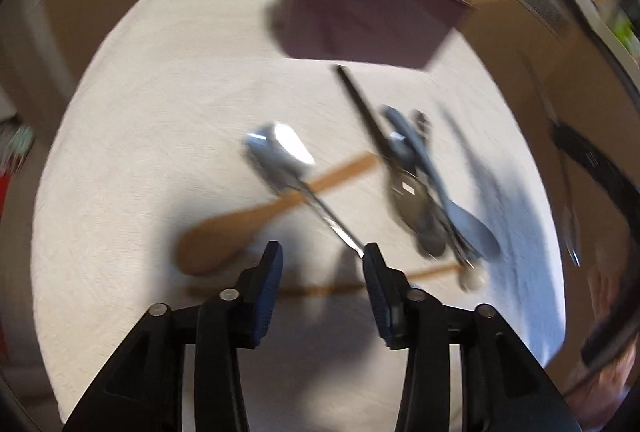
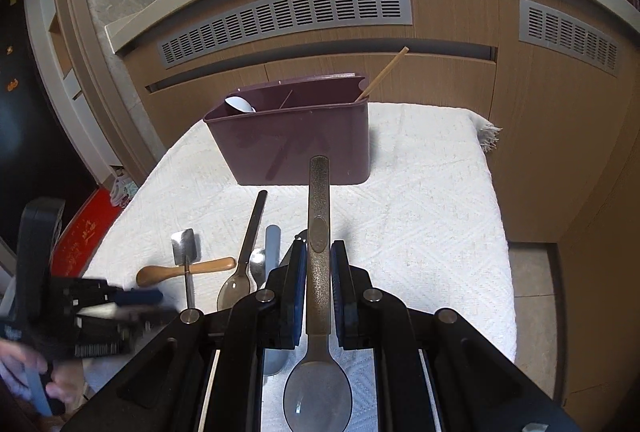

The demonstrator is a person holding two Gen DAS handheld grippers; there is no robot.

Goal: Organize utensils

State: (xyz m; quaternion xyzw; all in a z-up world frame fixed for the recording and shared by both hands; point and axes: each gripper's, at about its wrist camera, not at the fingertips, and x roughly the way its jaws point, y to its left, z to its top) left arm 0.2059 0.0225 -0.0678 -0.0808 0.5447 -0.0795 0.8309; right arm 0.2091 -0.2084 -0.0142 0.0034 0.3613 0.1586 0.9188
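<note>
The right gripper (image 2: 319, 264) is clamped on the handle of a grey spoon (image 2: 319, 312), whose bowl hangs at the bottom centre of the right view and whose handle points up the frame at the purple caddy (image 2: 292, 144). The caddy stands on a white cloth (image 2: 420, 216) and holds a white spoon (image 2: 240, 104) in its left compartment and a chopstick (image 2: 384, 72) at its right end.

In the blurred left view, the left gripper (image 1: 322, 256) stands partly open with nothing between its fingers. A steel spoon (image 1: 280, 152) lies across a wooden spoon (image 1: 224, 236) at centre, its handle end right by the right finger; whether they touch I cannot tell. More utensils (image 1: 424, 192) are piled centre right.
</note>
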